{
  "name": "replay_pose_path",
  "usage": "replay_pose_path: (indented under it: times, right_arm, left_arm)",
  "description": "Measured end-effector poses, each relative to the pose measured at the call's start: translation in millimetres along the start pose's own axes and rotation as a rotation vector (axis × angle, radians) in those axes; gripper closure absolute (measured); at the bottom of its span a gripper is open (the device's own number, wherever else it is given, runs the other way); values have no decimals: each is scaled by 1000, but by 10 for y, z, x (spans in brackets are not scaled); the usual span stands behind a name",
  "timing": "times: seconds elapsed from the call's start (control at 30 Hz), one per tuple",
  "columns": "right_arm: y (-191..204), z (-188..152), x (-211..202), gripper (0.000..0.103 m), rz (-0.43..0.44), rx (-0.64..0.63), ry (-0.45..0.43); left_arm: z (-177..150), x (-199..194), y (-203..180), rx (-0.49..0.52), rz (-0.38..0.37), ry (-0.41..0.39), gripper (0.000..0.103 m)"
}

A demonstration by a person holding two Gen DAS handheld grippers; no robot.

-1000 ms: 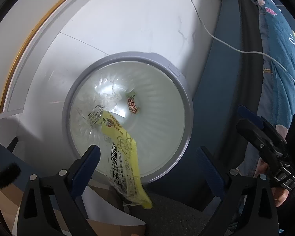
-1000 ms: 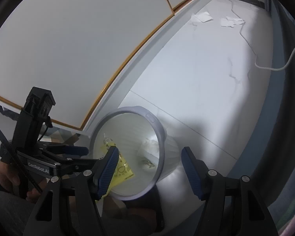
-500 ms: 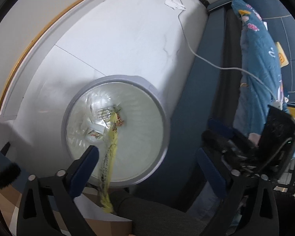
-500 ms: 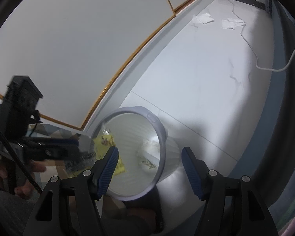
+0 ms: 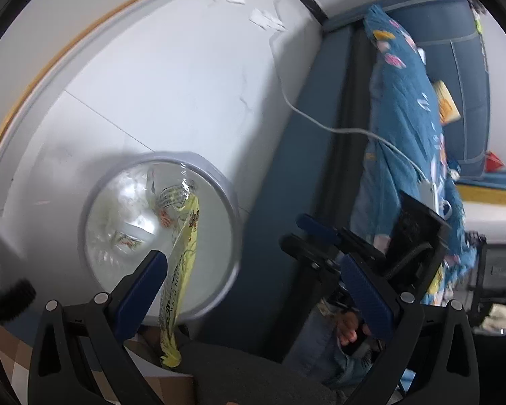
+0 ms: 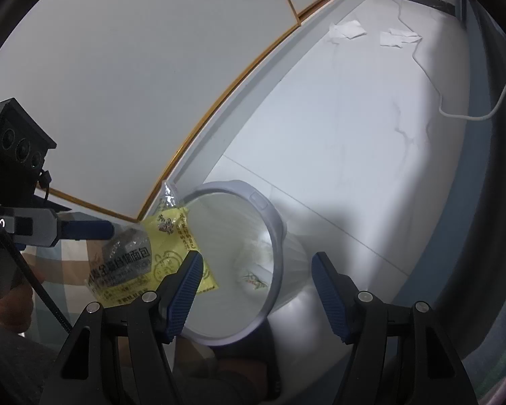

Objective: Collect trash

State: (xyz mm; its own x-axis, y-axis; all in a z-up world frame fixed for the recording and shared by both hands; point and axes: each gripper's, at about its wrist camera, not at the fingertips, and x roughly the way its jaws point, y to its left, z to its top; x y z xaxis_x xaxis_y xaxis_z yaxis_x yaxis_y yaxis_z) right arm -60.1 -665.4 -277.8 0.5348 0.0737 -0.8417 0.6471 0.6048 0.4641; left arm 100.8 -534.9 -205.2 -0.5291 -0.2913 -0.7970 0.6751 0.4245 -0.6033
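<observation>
While the left gripper (image 5: 253,290), jaws wide, has the yellow wrapper (image 5: 182,270) clinging to one finger (image 5: 141,290) over the bin (image 5: 219,182), lower left, and the right gripper (image 6: 256,290) gapes empty, wrapper's undropped & tissues (image 6: 347,30) upper right remain.

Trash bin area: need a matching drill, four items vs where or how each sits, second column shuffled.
1 yellow wrapper
2 trash bin
3 paper scraps
4 white cable

A standing upright, trash inside
B trailing across the floor
C up in the air at the bin's edge
D lying flat, far beyond the bin

Pairs: 1-C, 2-A, 3-D, 4-B
</observation>
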Motion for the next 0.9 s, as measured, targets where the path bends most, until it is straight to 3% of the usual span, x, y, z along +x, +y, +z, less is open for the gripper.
replay_pose_path:
  times: [0.03, 0.17, 0.23, 0.3, 0.37, 0.43, 0.5, 0.53, 0.6, 0.67, 0.73, 0.8, 0.87, 0.9]
  right_arm:
    - [-5, 3, -2, 36, 1, 1, -1]
    - [-27, -17, 2, 36, 2, 7, -5]
    - [-30, -24, 9, 36, 2, 7, -6]
    - [-12, -30, 16, 36, 0, 4, -5]
    - [-10, -33, 19, 36, 1, 2, -4]
    - [-19, -32, 17, 35, 3, 4, -6]
    - [-22, -33, 25, 35, 2, 5, -2]
    - [-19, -29, 24, 35, 2, 5, -1]
    - [-14, -30, 18, 35, 5, 4, -6]
    - [-15, -25, 25, 35, 5, 3, -4]
    - [-17, -28, 29, 35, 6, 3, -3]
    - [-20, -24, 28, 35, 8, 5, -4]
    - [-22, -22, 33, 35, 7, 7, -2]
    - [-20, -22, 35, 35, 8, 6, -1]
  left_arm:
    - [13, 36, 58, -32, 39, 15, 2]
    - [28, 8, 14, -28, 49, 33, 2]
    - [55, 52, 115, -99, 72, 67, 2]
    - [39, 72, 149, -154, 71, 99, 2]
    - [45, 3, 57, -119, 33, 72, 2]
    - [74, 23, 122, -182, 83, 100, 2]
    - [91, -17, 72, -185, 16, 101, 2]
    - [112, -94, 4, -149, -35, 60, 2]
    - [134, -167, -3, -153, -64, 24, 2]
    - [152, -194, -23, -174, -196, 32, 2]
    - [169, -304, -62, -151, -191, -33, 2]
    - [158, -248, -66, -126, -215, -10, 2]
    - [139, -122, 55, -172, -185, 38, 2]
    - [145, -94, 75, -200, -219, 42, 2]
